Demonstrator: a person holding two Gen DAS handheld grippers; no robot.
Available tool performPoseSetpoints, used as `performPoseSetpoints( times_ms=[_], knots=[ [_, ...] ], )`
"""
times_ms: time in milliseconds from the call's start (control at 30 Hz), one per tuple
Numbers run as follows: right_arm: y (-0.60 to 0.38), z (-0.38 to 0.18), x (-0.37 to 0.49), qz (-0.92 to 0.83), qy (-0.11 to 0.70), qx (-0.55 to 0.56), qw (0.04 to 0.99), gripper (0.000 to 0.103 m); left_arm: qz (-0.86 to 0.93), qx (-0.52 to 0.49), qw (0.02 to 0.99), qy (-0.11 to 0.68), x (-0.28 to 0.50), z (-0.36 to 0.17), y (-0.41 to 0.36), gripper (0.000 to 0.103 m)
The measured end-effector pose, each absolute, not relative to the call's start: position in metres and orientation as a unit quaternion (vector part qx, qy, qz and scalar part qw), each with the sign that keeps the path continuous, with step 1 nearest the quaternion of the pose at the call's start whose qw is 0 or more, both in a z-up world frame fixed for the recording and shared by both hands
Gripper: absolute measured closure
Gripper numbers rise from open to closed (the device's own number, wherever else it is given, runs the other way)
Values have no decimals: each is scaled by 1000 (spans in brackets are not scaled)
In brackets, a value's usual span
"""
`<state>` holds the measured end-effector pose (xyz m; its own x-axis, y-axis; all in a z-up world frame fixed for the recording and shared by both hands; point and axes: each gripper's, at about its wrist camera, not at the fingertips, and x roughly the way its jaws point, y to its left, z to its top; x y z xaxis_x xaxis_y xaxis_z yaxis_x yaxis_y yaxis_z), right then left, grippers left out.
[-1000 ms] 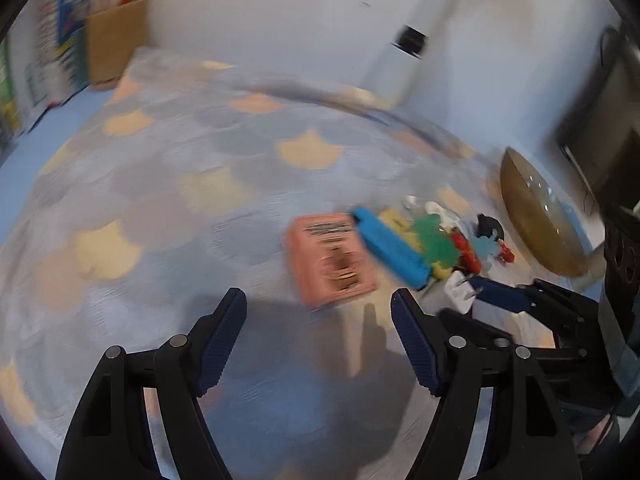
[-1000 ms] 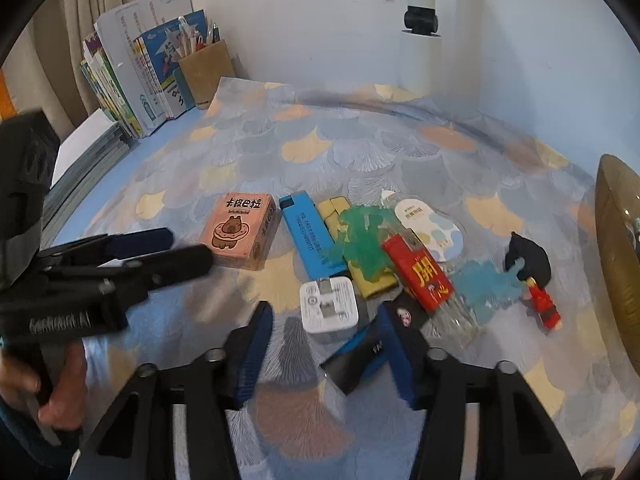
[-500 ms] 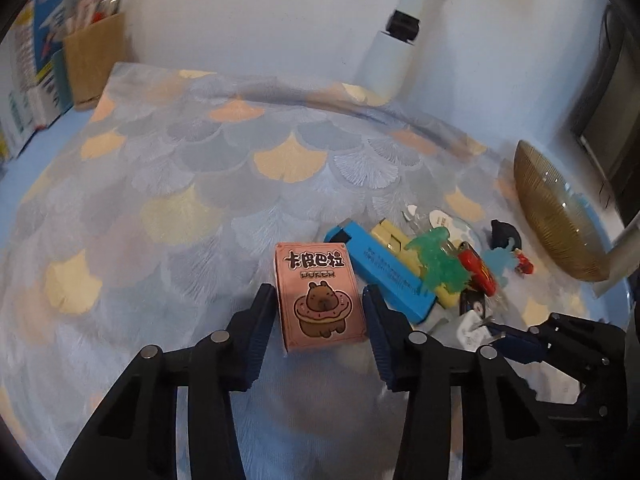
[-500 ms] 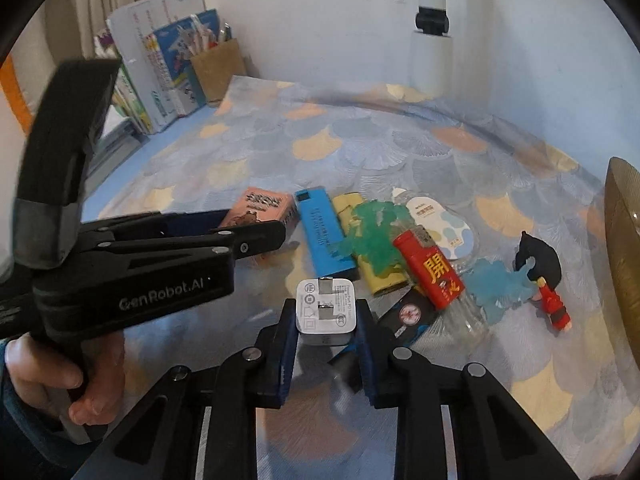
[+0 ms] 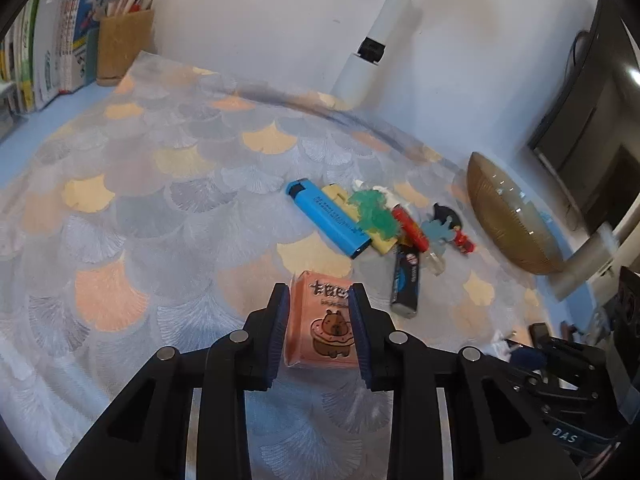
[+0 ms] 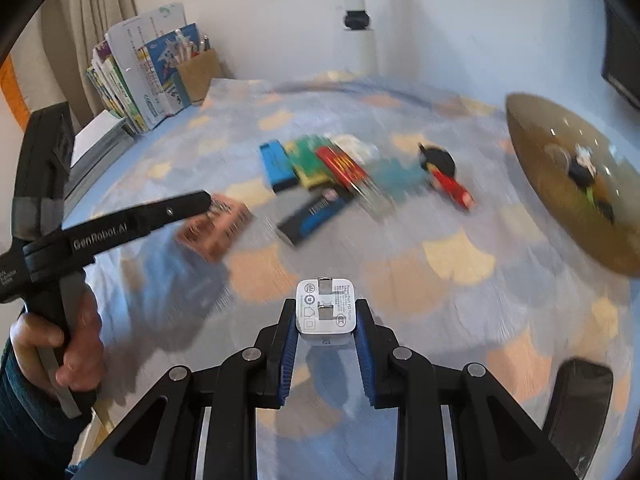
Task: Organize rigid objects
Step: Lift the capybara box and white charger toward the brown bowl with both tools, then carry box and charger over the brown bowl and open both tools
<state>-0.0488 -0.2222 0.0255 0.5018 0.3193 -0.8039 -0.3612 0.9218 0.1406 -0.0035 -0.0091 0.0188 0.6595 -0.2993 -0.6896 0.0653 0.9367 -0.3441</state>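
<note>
A pink card box (image 5: 324, 320) printed with a capybara sits between the pads of my left gripper (image 5: 319, 296), whose jaws are closing and press on both its sides. From the right wrist view the same box (image 6: 216, 232) is blurred, beside the left gripper's fingers (image 6: 188, 204). My right gripper (image 6: 326, 312) is shut on a white plug charger (image 6: 326, 306), prongs up, held above the cloth. Behind lies a pile: a blue lighter (image 5: 328, 220), a red lighter (image 5: 410, 228), a green figure (image 5: 372, 212) and a black-and-blue stick (image 5: 406, 284).
A brown glass bowl (image 6: 568, 184) holding small toys stands at the right. Books and a cork pen holder (image 5: 124, 44) line the far left. A white lamp post (image 5: 372, 44) rises at the back. A dark flat object (image 6: 576, 400) lies near right. A hand (image 6: 76, 344) grips the left tool.
My left gripper closed around the pink box and drew it away from the blue lighter. My right gripper shut on the white charger and carried it off the pile toward the near side.
</note>
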Motion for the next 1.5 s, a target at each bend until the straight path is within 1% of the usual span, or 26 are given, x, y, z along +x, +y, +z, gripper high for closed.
performPoseSetpoints(
  times_ms=[100, 133, 167, 200, 233, 267, 300, 333, 400, 500, 533, 567, 633, 667, 700, 733, 833, 900, 1033, 1100, 1200, 1300, 1400, 1500],
  knots=[
    [-229, 16, -52, 192, 468, -18, 863, 76, -115, -157, 896, 400, -7, 19, -8, 74],
    [-230, 14, -52, 195, 471, -11, 860, 75, -119, -161, 894, 402, -8, 19, -7, 67],
    [-231, 13, -52, 197, 473, -7, 859, 73, -115, -160, 892, 406, -8, 18, -7, 54],
    [-231, 12, -52, 199, 474, -4, 857, 72, -110, -157, 892, 410, -8, 17, -8, 48],
    [-229, 11, -52, 199, 475, -4, 857, 67, -104, -152, 892, 413, -8, 16, -9, 42],
    [-229, 10, -52, 198, 474, -5, 858, 61, -105, -148, 892, 413, -9, 16, -11, 41],
    [-228, 10, -52, 199, 472, -6, 859, 57, -109, -141, 891, 418, -8, 14, -15, 41],
    [-228, 10, -53, 200, 471, -6, 859, 55, -112, -131, 887, 427, -7, 13, -19, 40],
    [-228, 10, -54, 202, 468, -5, 860, 50, -112, -108, 889, 430, -5, 12, -28, 37],
    [-227, 10, -53, 202, 466, -3, 861, 48, -97, -77, 893, 433, -3, 12, -41, 38],
    [-226, 10, -52, 200, 466, -4, 862, 48, -93, -68, 894, 432, -2, 12, -45, 42],
    [-225, 10, -52, 198, 465, -7, 863, 48, -92, -58, 895, 432, -2, 11, -49, 51],
    [-222, 10, -54, 186, 460, -11, 868, 49, -81, -35, 899, 430, -2, 11, -55, 63],
    [-222, 9, -54, 170, 454, -8, 874, 58, -80, -31, 900, 427, -3, 11, -57, 63],
    [-221, 8, -56, 152, 448, -9, 881, 72, -76, -32, 901, 425, -4, 11, -56, 63],
    [-220, 9, -58, 142, 445, -15, 884, 77, -70, -34, 903, 423, -5, 11, -56, 63],
    [-220, 13, -62, 126, 429, -24, 894, 77, -76, -41, 909, 407, -9, 18, -57, 64],
    [-231, 23, -63, 120, 421, -12, 899, 77, -81, -36, 916, 392, -10, 30, -64, 64],
    [-275, 65, -57, 89, 393, 31, 915, 77, -123, -33, 927, 353, -5, 66, -93, 64],
    [-308, 90, -50, 59, 375, 49, 924, 77, -149, -29, 930, 336, 3, 86, -116, 64],
    [-346, 113, -38, 18, 365, 69, 928, 77, -196, -35, 926, 322, 22, 109, -153, 64],
    [-383, 116, -25, -13, 371, 101, 923, 77, -238, -56, 911, 332, 46, 117, -190, 64],
    [-411, 110, -15, -30, 375, 126, 918, 77, -241, -31, 913, 328, 57, 114, -227, 64],
    [-422, 101, -4, -40, 385, 128, 913, 77, -259, -27, 903, 343, 68, 103, -255, 64]
  ],
)
